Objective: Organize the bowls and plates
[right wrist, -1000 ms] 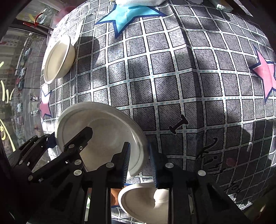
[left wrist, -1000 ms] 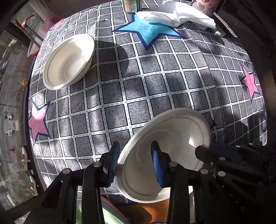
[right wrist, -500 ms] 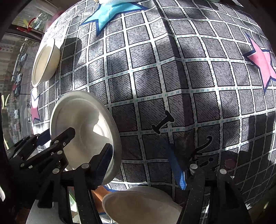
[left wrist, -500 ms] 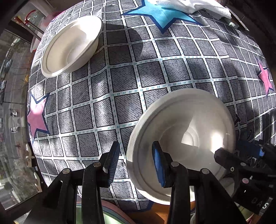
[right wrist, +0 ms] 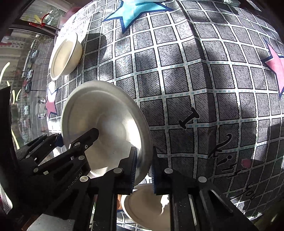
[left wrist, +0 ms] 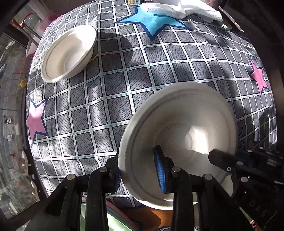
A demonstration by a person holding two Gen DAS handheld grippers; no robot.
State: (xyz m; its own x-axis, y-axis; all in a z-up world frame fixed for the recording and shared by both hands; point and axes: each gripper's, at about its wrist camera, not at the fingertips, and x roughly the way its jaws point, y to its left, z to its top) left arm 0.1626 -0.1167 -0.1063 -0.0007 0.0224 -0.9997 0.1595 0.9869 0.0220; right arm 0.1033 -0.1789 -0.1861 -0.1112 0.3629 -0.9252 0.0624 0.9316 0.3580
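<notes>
A white paper bowl (left wrist: 179,138) is held tilted above the near edge of the table. My left gripper (left wrist: 140,172) is shut on its left rim. My right gripper (right wrist: 143,168) is shut on its right rim, and the bowl also shows in the right wrist view (right wrist: 106,128). A second white bowl (left wrist: 69,53) sits on the checked tablecloth at the far left; it also shows in the right wrist view (right wrist: 65,55). A third white bowl (right wrist: 147,206) lies below the right gripper, off the table edge.
A white cloth (left wrist: 181,10) lies at the far side on a blue star. A can (left wrist: 133,2) stands at the far edge. A window (left wrist: 10,106) runs along the left. A green and orange surface (left wrist: 99,216) shows below the table edge.
My right gripper was open half a second ago and has closed on the bowl's right rim. The bowl has shifted slightly and both grippers now hold it.
</notes>
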